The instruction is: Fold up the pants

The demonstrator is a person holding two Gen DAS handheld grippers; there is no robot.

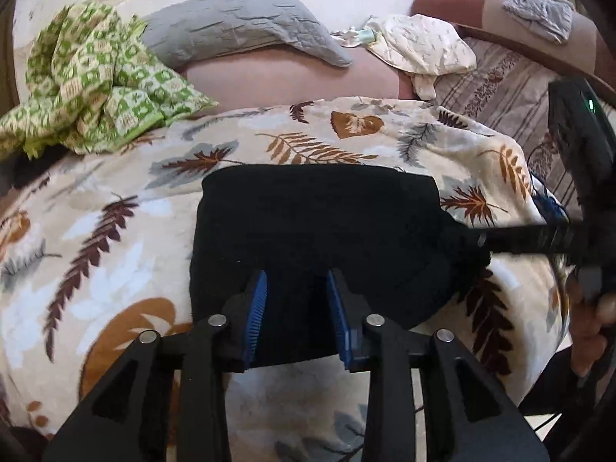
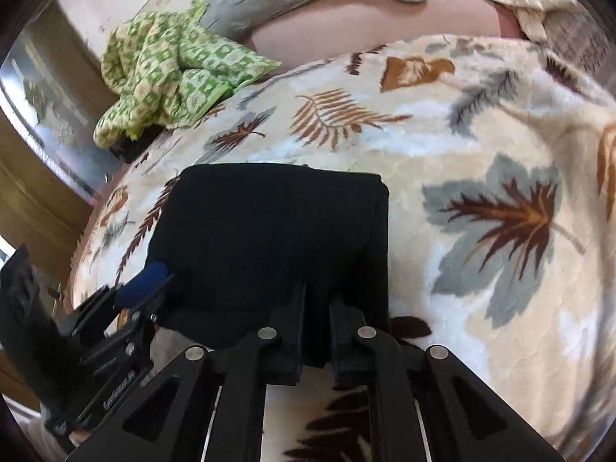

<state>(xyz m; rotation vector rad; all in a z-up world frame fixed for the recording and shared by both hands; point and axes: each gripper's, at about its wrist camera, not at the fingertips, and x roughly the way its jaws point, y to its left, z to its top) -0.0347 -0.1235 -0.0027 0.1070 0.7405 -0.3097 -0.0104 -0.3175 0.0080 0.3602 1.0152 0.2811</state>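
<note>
The black pants (image 1: 315,227) lie folded into a compact block on a cream blanket with leaf prints (image 1: 115,231). My left gripper (image 1: 296,281) is open, its blue pads (image 1: 258,300) standing apart over the near edge of the pants. My right gripper (image 2: 317,300) is shut on the near edge of the pants (image 2: 269,231); black cloth fills the narrow gap between its fingers. The right gripper also shows in the left wrist view (image 1: 481,238), reaching in from the right onto the pants. The left gripper shows in the right wrist view (image 2: 144,283) at the pants' left corner.
A green checked cloth (image 1: 88,77) lies crumpled at the far left of the bed. A grey quilted pillow (image 1: 238,23) and a cream cloth (image 1: 423,46) lie at the back. A brown headboard (image 1: 500,11) with a grey cloth on it stands at the far right.
</note>
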